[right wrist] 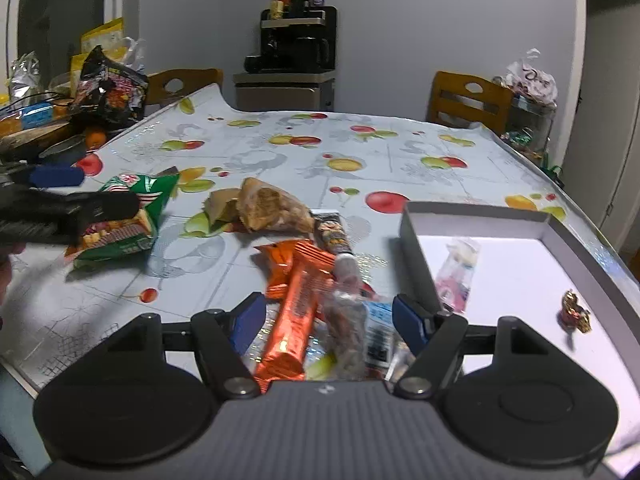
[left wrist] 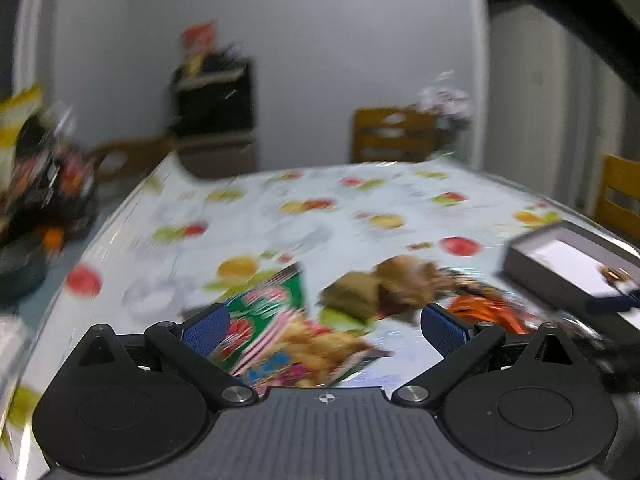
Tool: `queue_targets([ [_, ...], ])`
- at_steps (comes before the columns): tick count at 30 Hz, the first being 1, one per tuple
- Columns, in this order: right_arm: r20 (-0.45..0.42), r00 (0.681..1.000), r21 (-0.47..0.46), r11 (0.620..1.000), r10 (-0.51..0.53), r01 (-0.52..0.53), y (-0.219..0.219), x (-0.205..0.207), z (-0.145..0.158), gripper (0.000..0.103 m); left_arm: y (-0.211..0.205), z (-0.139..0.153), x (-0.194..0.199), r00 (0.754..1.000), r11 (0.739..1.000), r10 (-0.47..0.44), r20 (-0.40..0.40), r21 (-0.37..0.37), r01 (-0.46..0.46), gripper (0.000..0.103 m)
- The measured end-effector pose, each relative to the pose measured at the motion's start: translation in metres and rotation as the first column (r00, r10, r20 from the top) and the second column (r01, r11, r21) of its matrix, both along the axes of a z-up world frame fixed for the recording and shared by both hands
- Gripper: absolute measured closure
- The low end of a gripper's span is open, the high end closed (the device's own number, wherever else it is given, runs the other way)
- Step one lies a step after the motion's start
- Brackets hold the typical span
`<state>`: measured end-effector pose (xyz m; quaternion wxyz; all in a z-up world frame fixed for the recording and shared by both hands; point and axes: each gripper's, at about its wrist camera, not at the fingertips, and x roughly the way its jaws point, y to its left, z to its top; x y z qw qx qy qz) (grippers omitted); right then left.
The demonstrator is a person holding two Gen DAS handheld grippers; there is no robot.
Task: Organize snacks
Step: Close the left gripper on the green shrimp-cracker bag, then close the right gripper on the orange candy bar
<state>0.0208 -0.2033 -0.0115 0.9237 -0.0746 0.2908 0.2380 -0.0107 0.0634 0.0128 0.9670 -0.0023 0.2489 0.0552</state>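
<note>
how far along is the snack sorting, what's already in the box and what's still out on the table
Early stage. Done: the box holds a small clear packet and a gold-wrapped candy. In hand: nothing gripped; the left claw is open around the green snack bag, and the right claw is open over the orange bar. Left: the brown pastry packs and the other wrappers beside the bar.

Both claws (left (left wrist: 324,328), right (right wrist: 329,320)) agape.
</note>
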Motion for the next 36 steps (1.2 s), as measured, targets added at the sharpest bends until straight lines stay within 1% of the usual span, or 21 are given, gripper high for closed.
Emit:
queue_targets([
  [2, 0.003, 1.0, 0.003, 1.0, 0.018, -0.018, 0.004, -0.002, 0.0, 0.032, 0.007, -0.002, 0.008, 0.999, 0.999, 0.043, -0.023, -0.017, -0.043, 0.0],
  [5, 0.005, 0.999, 0.003, 0.999, 0.042, -0.042, 0.009, -0.006, 0.0, 0.032, 0.012, -0.003, 0.018, 0.996, 0.996, 0.09, -0.029, 0.007, -0.09, 0.0],
  [8, -0.002, 0.999, 0.007, 0.999, 0.053, -0.053, 0.012, -0.007, 0.0, 0.032, 0.017, -0.004, 0.023, 0.992, 0.993, 0.119, -0.034, 0.018, -0.119, 0.0],
  [11, -0.005, 0.999, 0.02, 0.999, 0.05, -0.05, 0.016, -0.004, 0.0, 0.032, 0.021, -0.008, 0.035, 0.988, 0.99, 0.138, -0.064, 0.013, -0.137, 0.0],
  [16, 0.009, 0.999, 0.02, 0.999, 0.048, -0.048, 0.027, 0.001, 0.003, 0.032, 0.028, -0.016, 0.045, 0.982, 0.988, 0.154, -0.108, 0.008, -0.154, 0.0],
  [19, 0.034, 0.998, -0.007, 0.999, 0.053, -0.053, 0.035, 0.004, 0.004, 0.032, 0.032, -0.019, 0.046, 0.98, 0.987, 0.158, -0.117, 0.005, -0.159, 0.0],
  [20, 0.035, 0.998, -0.015, 0.998, 0.054, -0.053, 0.038, 0.006, 0.004, 0.035, 0.033, -0.02, 0.046, 0.98, 0.987, 0.157, -0.121, -0.001, -0.159, 0.0],
  [21, 0.029, 0.998, -0.024, 0.998, 0.055, -0.054, 0.041, 0.008, 0.003, 0.038, 0.033, -0.021, 0.046, 0.98, 0.987, 0.158, -0.125, -0.005, -0.159, 0.0],
  [22, 0.013, 0.998, -0.029, 0.998, 0.061, -0.06, 0.044, 0.009, 0.003, 0.044, 0.034, -0.022, 0.046, 0.979, 0.987, 0.157, -0.13, -0.007, -0.159, 0.0],
  [23, -0.001, 0.998, -0.028, 0.997, 0.07, -0.07, 0.045, 0.011, 0.003, 0.047, 0.035, -0.023, 0.046, 0.979, 0.987, 0.156, -0.134, -0.009, -0.158, 0.0],
  [25, -0.004, 0.995, -0.03, 0.995, 0.1, -0.1, 0.049, 0.007, 0.004, 0.047, 0.036, -0.024, 0.045, 0.978, 0.987, 0.155, -0.137, -0.014, -0.159, 0.0],
  [27, -0.002, 0.994, -0.062, 0.992, 0.111, -0.111, 0.053, 0.003, 0.001, 0.047, 0.037, -0.025, 0.045, 0.978, 0.987, 0.156, -0.137, -0.016, -0.16, 0.0],
  [32, -0.044, 0.997, -0.077, 0.995, 0.067, -0.07, 0.053, 0.009, -0.008, 0.047, 0.038, -0.027, 0.046, 0.979, 0.987, 0.149, -0.141, -0.032, -0.155, 0.0],
  [36, -0.079, 0.995, -0.069, 0.996, 0.054, -0.06, 0.054, 0.017, -0.016, 0.047, 0.039, -0.029, 0.046, 0.979, 0.987, 0.146, -0.14, -0.045, -0.154, 0.0],
])
